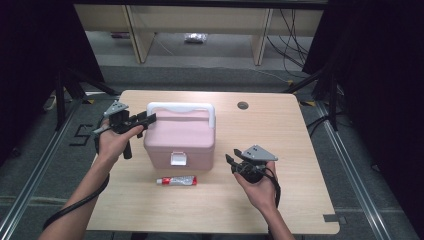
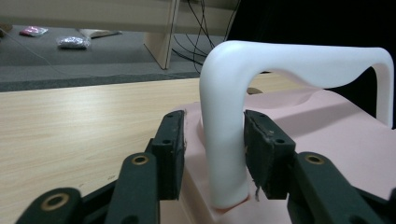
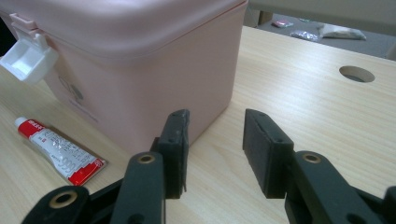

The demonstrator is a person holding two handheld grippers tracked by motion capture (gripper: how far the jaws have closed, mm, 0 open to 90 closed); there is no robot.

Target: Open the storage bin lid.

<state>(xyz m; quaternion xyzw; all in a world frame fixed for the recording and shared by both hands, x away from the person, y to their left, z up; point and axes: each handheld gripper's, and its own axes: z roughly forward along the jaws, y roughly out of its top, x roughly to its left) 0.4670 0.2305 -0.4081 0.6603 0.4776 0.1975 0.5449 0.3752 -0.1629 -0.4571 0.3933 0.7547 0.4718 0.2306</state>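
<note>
A pink box (image 1: 180, 137) with a white handle (image 1: 180, 106) stands shut in the middle of the table. Its white latch (image 3: 28, 58) tilts outward at the front. My left gripper (image 1: 146, 120) is at the handle's left end. In the left gripper view the jaws of the left gripper (image 2: 212, 126) straddle the handle's upright leg (image 2: 224, 154), one pad (image 2: 266, 154) against it, the other a little apart. My right gripper (image 1: 231, 161) hovers open by the box's front right corner (image 3: 187, 88), holding nothing. A red-and-white tube (image 1: 176, 180) lies in front of the box.
The wooden table (image 1: 280, 130) has a round cable hole (image 1: 243, 105) at the back right. Its right half and front strip are bare. Beyond the far edge are grey floor, desk legs, cables and small bags (image 1: 195, 38).
</note>
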